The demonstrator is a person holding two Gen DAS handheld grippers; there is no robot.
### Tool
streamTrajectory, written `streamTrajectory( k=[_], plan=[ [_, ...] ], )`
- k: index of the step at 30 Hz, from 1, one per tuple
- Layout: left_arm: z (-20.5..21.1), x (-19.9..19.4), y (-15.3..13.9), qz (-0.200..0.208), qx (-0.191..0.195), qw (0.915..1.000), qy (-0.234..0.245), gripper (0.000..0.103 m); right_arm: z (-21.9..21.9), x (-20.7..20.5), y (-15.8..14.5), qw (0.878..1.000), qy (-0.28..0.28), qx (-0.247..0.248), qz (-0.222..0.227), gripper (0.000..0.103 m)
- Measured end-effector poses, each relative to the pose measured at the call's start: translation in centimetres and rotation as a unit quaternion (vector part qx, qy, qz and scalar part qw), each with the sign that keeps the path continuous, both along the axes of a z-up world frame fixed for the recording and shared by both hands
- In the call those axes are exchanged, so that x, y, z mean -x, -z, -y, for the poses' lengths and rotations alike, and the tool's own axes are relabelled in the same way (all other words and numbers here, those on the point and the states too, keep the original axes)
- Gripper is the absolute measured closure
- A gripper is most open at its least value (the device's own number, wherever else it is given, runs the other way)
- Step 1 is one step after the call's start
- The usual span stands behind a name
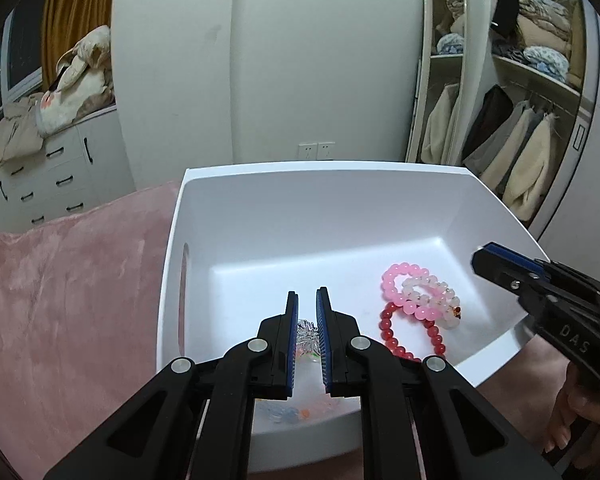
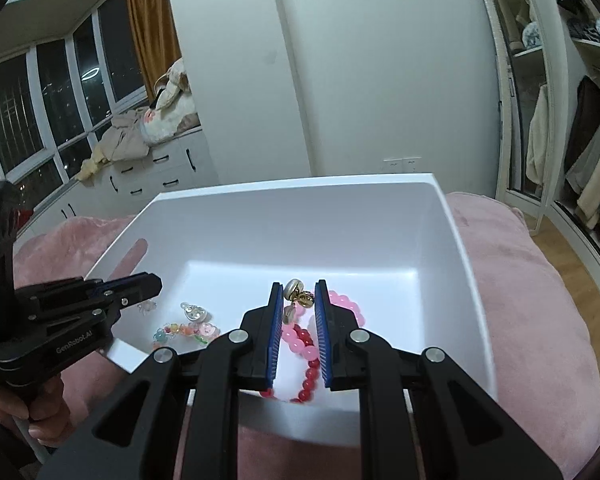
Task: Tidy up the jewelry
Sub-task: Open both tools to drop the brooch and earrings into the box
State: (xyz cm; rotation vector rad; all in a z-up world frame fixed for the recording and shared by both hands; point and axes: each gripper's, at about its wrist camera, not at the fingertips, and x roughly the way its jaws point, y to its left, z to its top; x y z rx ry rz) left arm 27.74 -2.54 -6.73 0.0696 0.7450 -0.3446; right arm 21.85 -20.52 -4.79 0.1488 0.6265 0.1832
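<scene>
Bin [image 2: 452, 240] sits on soft pink bed [image 2: 532, 300], so a hard push w/ either gripper could tip it. Bead bracelets [image 1: 416, 300] lie tangled inside at right; I could lift all at once. Left fingers [image 1: 290, 316] & right fingers [image 2: 323, 312] clenched, holding nothing; charm [image 2: 199, 314] may slip.

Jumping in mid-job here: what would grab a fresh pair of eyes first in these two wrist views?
The white bin on the pink blanket dominates both views. Inside it, a bright tangle of pink and red bead bracelets lies on the side nearer the right gripper, with small pastel charms loose on the left gripper's side. A gold clip piece shows between the right gripper's blue pads.
</scene>
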Motion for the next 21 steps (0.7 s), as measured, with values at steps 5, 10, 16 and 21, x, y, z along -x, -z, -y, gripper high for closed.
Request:
streamTrajectory(
  k=[5, 10, 16, 21],
  plan=[
    [0.3, -0.1, 0.2, 0.002, 0.009, 0.9999, -0.004, 0.088, -0.7, -0.1, 0.1, 1.0, -0.008, 0.008, 0.002, 0.086],
    [0.9, 0.4, 0.3, -0.004, 0.011, 0.9999, -0.004, 0.082, -0.6, -0.1, 0.1, 1.0, -0.004, 0.007, 0.007, 0.062],
    [0.9, 1.9, -1.5, 0.021, 0.007, 0.9997, -0.013, 0.043, -0.2, 1.3, -0.6, 0.999, 0.013, 0.001, 0.039, 0.02],
    [0.1, 3.6, -3.1, 0.033, 0.016, 0.999, -0.024, 0.029, 0.9, 3.2, -1.8, 0.997, 0.041, -0.004, 0.064, 0.005]
  ],
)
